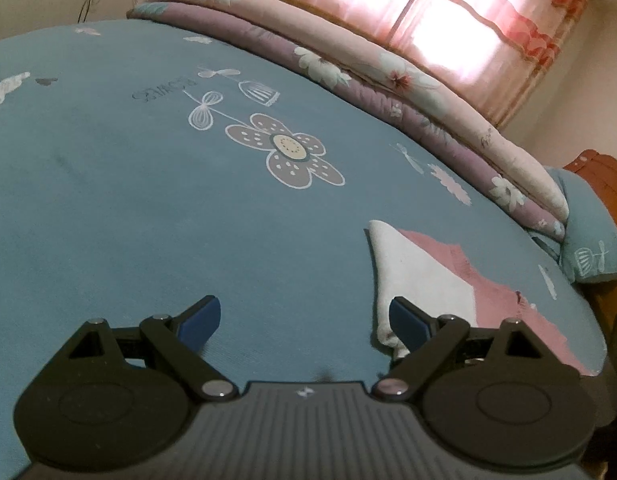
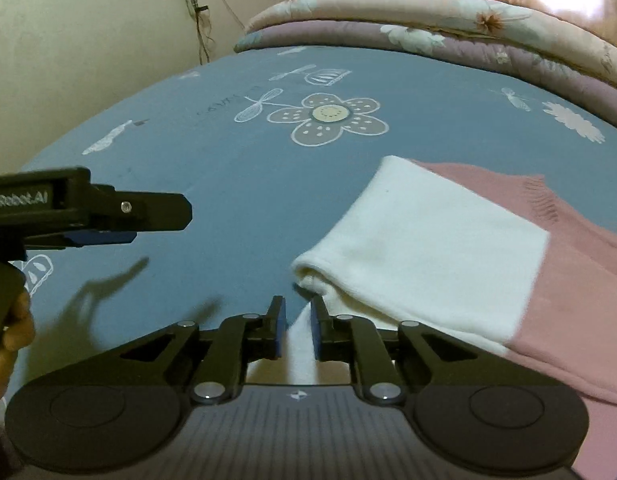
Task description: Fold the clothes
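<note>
A pink and white garment (image 2: 448, 248) lies partly folded on the blue bed sheet (image 2: 236, 184), its white sleeve folded across the pink body. It also shows in the left wrist view (image 1: 436, 276) at the lower right. My right gripper (image 2: 298, 330) is nearly closed around a thin white edge of the garment at its near left corner. My left gripper (image 1: 304, 316) is open and empty, hovering over bare sheet just left of the garment; its right fingertip (image 1: 404, 316) overlaps the white edge. The left gripper also shows side-on in the right wrist view (image 2: 108, 220).
A folded floral quilt (image 1: 388, 80) runs along the far side of the bed under a pink-curtained window (image 1: 448, 12). A blue pillow (image 1: 592, 240) and a wooden headboard (image 1: 604, 176) are at the right. A wall with hanging wires (image 2: 196, 12) stands at the left.
</note>
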`<action>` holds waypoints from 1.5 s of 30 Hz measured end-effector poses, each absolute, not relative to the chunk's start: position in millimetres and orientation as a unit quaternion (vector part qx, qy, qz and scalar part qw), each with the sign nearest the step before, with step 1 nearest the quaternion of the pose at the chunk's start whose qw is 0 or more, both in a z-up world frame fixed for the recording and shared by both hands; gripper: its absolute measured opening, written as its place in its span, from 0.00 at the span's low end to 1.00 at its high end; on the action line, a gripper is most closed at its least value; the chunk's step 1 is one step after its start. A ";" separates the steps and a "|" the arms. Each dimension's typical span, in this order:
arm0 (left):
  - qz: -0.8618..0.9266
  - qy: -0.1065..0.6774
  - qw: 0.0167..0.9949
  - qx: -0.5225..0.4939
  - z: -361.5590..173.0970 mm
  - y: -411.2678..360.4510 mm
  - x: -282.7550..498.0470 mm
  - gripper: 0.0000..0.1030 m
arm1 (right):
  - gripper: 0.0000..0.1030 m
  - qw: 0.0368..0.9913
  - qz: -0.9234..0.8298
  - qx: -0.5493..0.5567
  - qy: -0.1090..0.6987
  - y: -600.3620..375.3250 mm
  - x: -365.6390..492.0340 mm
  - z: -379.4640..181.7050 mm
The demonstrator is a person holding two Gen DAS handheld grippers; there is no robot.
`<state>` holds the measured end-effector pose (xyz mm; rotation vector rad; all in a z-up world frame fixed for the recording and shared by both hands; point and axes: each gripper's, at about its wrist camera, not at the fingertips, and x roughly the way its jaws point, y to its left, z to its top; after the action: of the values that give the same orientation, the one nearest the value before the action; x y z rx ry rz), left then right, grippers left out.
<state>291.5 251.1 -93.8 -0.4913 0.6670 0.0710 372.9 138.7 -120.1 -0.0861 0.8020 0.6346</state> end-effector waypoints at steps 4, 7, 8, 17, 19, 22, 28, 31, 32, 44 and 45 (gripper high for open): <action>0.039 0.328 0.912 -0.245 -96.4 253.2 293.9 0.89 | 0.18 0.877 0.294 -0.063 0.374 145.9 369.6 -118.1; 0.037 0.328 0.912 -0.244 -96.7 252.7 294.3 0.89 | 0.43 0.884 0.283 -0.092 0.360 146.4 361.3 -113.1; 0.036 0.327 0.912 -0.244 -96.6 252.5 294.2 0.89 | 0.51 0.888 0.276 -0.101 0.354 145.7 358.8 -112.0; 0.030 0.330 0.914 -0.236 -96.2 247.2 294.8 0.89 | 0.51 0.880 0.278 -0.054 0.382 143.8 376.2 -118.7; 0.027 0.335 0.911 -0.240 -97.8 247.1 296.4 0.89 | 0.51 0.882 0.273 -0.064 0.378 148.1 377.6 -119.9; 0.015 0.348 0.907 -0.236 -99.2 244.1 298.7 0.89 | 0.51 0.883 0.278 -0.066 0.374 153.0 377.2 -117.6; -0.019 0.369 0.893 -0.257 -101.4 241.7 302.4 0.89 | 0.62 0.872 0.292 -0.080 0.385 158.4 376.3 -128.7; -0.045 0.372 0.884 -0.281 -103.2 243.6 303.1 0.89 | 0.67 0.863 0.307 -0.083 0.392 158.4 376.9 -125.3; -0.056 0.373 0.879 -0.292 -104.4 245.0 303.5 0.89 | 0.66 0.862 0.310 -0.084 0.392 157.0 376.0 -121.8; -0.141 0.386 0.838 -0.360 -116.9 236.9 312.7 0.89 | 0.68 0.846 0.336 -0.048 0.412 135.9 368.2 -112.9; -0.144 0.389 0.835 -0.361 -117.9 235.3 314.0 0.89 | 0.68 0.846 0.334 -0.045 0.414 128.8 364.7 -109.1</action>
<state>314.0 235.3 -118.0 -0.7643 0.8231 -0.3043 364.7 128.8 -109.1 -0.0954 0.8735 0.7050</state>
